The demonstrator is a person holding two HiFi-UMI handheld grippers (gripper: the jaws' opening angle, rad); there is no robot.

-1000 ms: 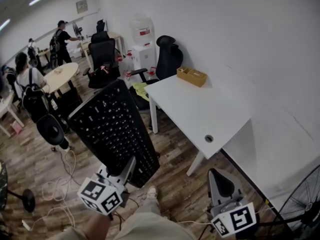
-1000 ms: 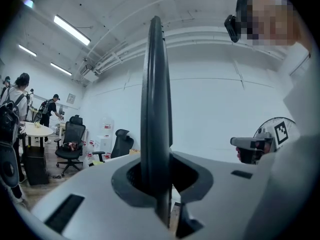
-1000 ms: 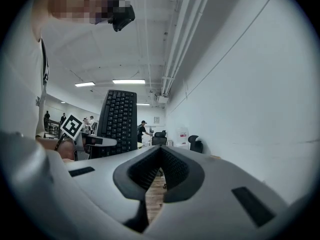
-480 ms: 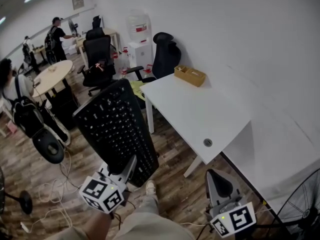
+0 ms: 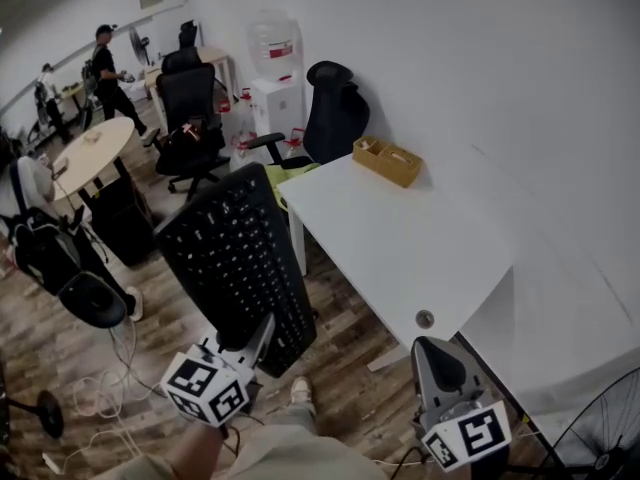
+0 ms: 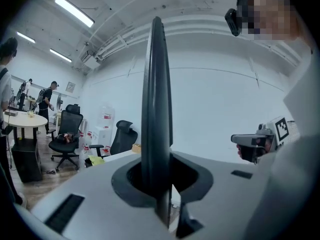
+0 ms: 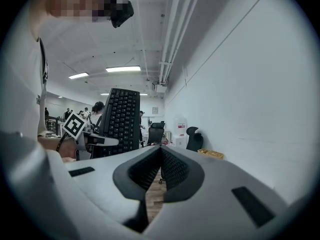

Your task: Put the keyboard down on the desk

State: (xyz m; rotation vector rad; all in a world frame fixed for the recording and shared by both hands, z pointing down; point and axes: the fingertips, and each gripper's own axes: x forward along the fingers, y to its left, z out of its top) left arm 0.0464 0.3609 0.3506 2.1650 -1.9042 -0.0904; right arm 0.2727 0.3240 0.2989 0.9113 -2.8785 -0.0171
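The left gripper (image 5: 243, 343) clamped the black keyboard (image 5: 235, 258) by its near end, tilted in the air beside the white desk (image 5: 400, 238); the right gripper (image 5: 438, 360) was closed, empty.

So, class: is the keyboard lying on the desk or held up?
Held up: the left gripper clamps the keyboard by one end, clear of the desk.

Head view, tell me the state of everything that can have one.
keyboard: held in the air, off the desk.
left hand-held gripper: shut on the keyboard's edge.
right hand-held gripper: shut, empty.
desk: carries a wooden tray at its far corner.
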